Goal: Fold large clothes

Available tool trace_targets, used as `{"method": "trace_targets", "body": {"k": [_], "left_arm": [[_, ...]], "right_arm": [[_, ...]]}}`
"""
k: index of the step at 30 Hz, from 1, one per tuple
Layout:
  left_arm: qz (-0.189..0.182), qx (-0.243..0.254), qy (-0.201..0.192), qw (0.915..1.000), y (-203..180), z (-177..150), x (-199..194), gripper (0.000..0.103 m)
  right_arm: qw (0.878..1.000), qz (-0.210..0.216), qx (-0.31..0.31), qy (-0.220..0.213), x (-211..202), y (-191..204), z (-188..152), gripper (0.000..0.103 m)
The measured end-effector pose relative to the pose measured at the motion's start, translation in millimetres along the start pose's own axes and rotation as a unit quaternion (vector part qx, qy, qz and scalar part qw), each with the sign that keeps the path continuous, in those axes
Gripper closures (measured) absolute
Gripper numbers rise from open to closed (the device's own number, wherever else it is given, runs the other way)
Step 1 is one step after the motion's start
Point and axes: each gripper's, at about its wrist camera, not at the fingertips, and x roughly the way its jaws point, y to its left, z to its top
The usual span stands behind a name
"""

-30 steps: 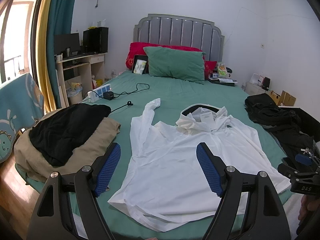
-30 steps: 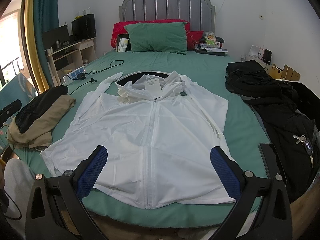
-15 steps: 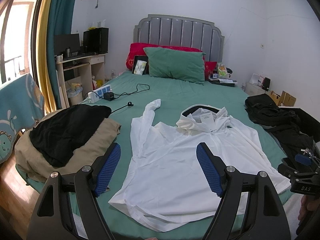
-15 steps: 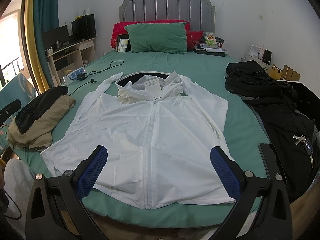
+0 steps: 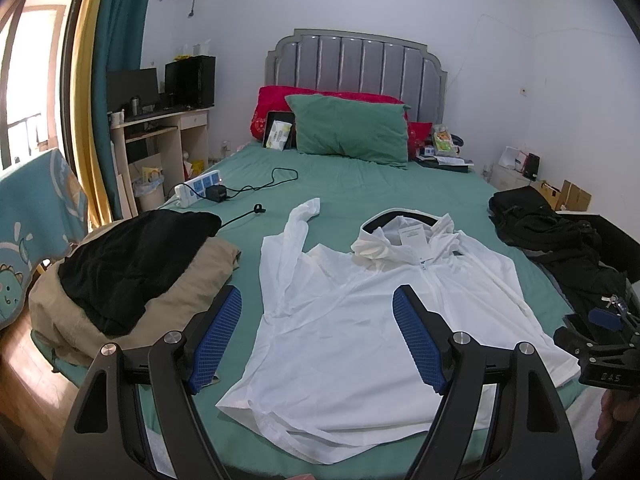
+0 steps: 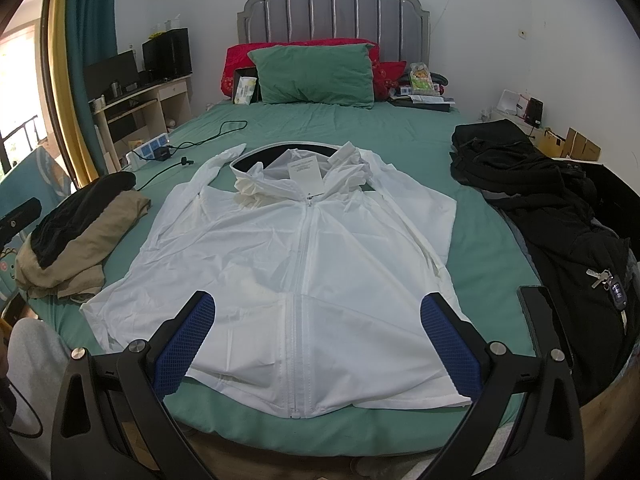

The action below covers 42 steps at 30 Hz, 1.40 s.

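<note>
1. I have both tongs spread wide and carrying nothing: the left tongs (image 5: 318,336) hang above the jacket's left half at the foot of the bed, and the right tongs (image 6: 318,344) hang above its hem, straddling the zip.

2. The white jacket (image 6: 304,264) lies face up and zipped on the green bed (image 6: 480,236), hood (image 6: 296,168) toward the pillows, hem at the near edge. I judge that no fold has been made yet.

3. To start well, I would pinch one side at two places at once, near the shoulder and near the hem, then carry that edge over toward the zip so the crease runs straight.

4. The sleeves need care first. The left sleeve (image 5: 296,232) runs up past the hood; the right sleeve (image 6: 416,224) lies doubled along the body. Each should sit flat inside the fold, not bunched.

5. The fabric looks thin, slick and faintly see-through, with light creases. I expect it to slide, so I would bite only the top layers and lift low.

6. Heaps flank it: black and tan clothes (image 6: 76,232) on the left, dark clothes (image 6: 552,208) with keys (image 6: 608,280) on the right. I would keep the swing clear of both.
</note>
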Motion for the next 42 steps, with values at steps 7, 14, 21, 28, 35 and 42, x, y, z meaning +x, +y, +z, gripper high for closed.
{"method": "trace_targets", "body": {"k": [7,14,21,28,35,42], "left_arm": [[-0.030,0.002,0.009,0.9995,-2,12,13,0.022],[-0.042,0.007,0.049,0.9979,5,14,55,0.022],[-0.069,-0.006,0.101,0.9925,7,9,121,0.022],[-0.102,-0.010,0.131,0.9861,5,4,191,0.019],[-0.104,-0.021,0.153,0.9825,8,10,259,0.018],[-0.085,-0.009,0.170,0.9817,11,16,308,0.018]], "right_arm": [[1.000,-0.001,-0.002,0.006,6,-1,-2,0.002],[1.000,-0.003,0.006,0.019,35,-19,5,0.002],[0.999,-0.035,0.014,0.039,82,-52,24,0.002],[0.998,-0.033,-0.008,0.059,139,-82,53,0.002],[0.995,-0.024,-0.034,0.089,216,-109,90,0.016],[0.990,0.005,-0.040,0.132,305,-128,117,0.036]]}}
